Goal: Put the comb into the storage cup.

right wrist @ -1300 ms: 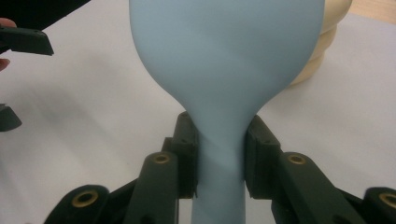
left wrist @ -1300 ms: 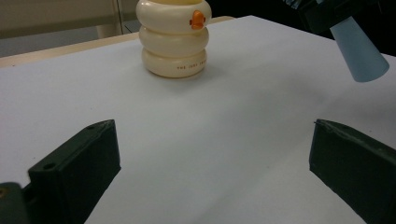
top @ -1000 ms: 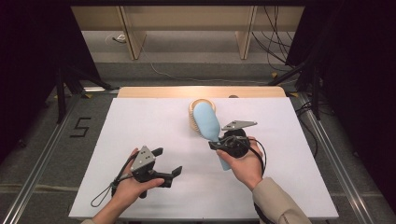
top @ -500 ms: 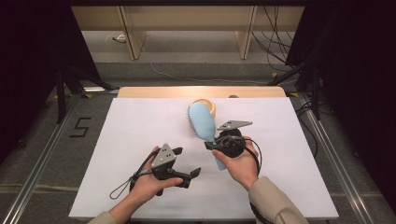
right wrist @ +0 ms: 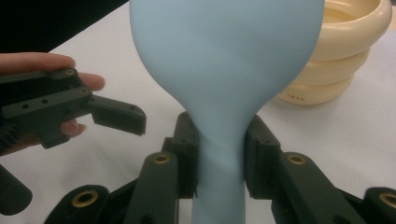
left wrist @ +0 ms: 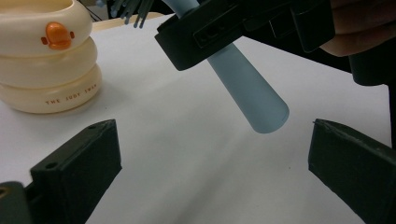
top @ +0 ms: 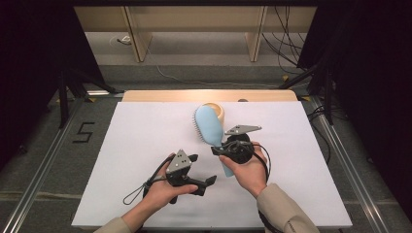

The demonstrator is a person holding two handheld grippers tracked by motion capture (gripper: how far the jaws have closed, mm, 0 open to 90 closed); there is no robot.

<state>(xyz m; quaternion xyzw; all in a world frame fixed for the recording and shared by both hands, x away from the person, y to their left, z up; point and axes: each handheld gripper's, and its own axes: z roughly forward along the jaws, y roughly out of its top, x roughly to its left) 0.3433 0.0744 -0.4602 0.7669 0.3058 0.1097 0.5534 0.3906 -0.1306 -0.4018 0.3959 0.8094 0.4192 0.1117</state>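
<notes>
The right gripper [top: 219, 149] pinches the light-blue hairbrush [top: 209, 125] at its neck — held above the table's middle, near a cream duck-faced bowl [top: 217, 109]. The left gripper [top: 203, 170] sits nearer, just left — jaws spread, empty.

The pale blue plastic hairbrush [right wrist: 224, 70], pressed at its neck between the matt black plastic jaws of the right gripper [right wrist: 219, 158], has a smooth, softly satin back and a rounded, equally smooth handle, with thin grey plastic bristles on its far side. Beyond those jaws stands a cream-coloured ringed plastic duck cup [left wrist: 46, 56], glossy and smooth, with an orange beak moulded on. Under the wide-apart, matt, slightly grainy black jaws of the left gripper [left wrist: 210, 158] lies the flat white table sheet [top: 136, 141], matt and even.
</notes>
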